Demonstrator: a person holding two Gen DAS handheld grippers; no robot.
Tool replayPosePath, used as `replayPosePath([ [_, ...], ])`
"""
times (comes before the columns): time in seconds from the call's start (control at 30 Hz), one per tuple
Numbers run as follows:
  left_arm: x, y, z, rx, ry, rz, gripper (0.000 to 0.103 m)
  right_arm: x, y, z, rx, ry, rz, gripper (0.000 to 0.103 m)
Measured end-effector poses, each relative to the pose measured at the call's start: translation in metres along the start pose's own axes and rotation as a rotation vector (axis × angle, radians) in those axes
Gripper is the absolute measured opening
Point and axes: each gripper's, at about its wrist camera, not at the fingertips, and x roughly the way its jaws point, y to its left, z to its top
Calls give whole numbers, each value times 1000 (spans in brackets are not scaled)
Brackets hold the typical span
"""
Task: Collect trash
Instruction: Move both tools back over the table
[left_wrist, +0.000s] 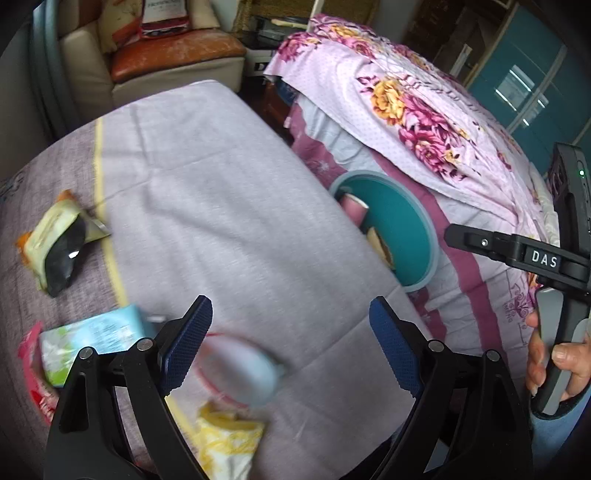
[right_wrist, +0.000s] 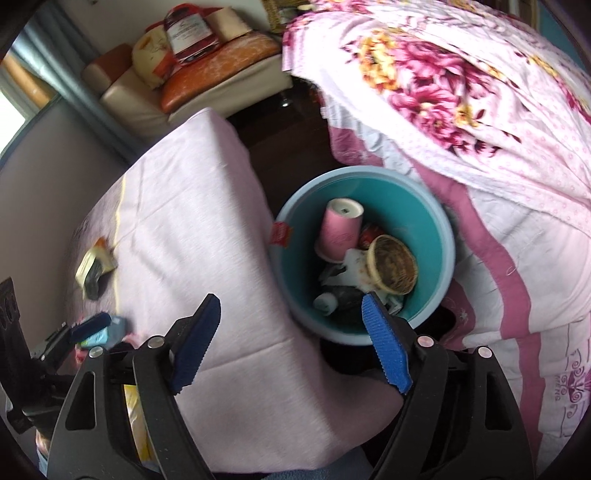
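A teal trash bin (right_wrist: 432, 229) stands on the floor between the cloth-covered table (right_wrist: 207, 206) and the bed; it holds a pink paper cup (right_wrist: 338, 232), a brown-stained cup (right_wrist: 395, 264) and other scraps. It also shows in the left wrist view (left_wrist: 402, 225). My right gripper (right_wrist: 291, 339) is open and empty, hovering at the table's edge above the bin. My left gripper (left_wrist: 290, 343) is open and empty above the table. Under it lie a blurred pale cup with a red rim (left_wrist: 240, 369), a yellow wrapper (left_wrist: 225, 443), a light blue packet (left_wrist: 92, 339) and a yellow-black wrapper (left_wrist: 55, 240).
A bed with a pink floral quilt (left_wrist: 424, 122) fills the right. A leather armchair (left_wrist: 166, 55) stands at the back. The right gripper's handle and the hand holding it (left_wrist: 554, 354) show at the right of the left wrist view. A red wrapper (left_wrist: 37, 384) lies at the table's left edge.
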Motion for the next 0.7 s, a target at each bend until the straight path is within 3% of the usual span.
replayPosePath([
  [0.47,-64,89,-70,-116,-44,99,87,23,102,-61,-158,173,114,76],
  [0.7,-81,128,-120,-146,-23,114,87,54,157,-109,-239,378,183,76],
])
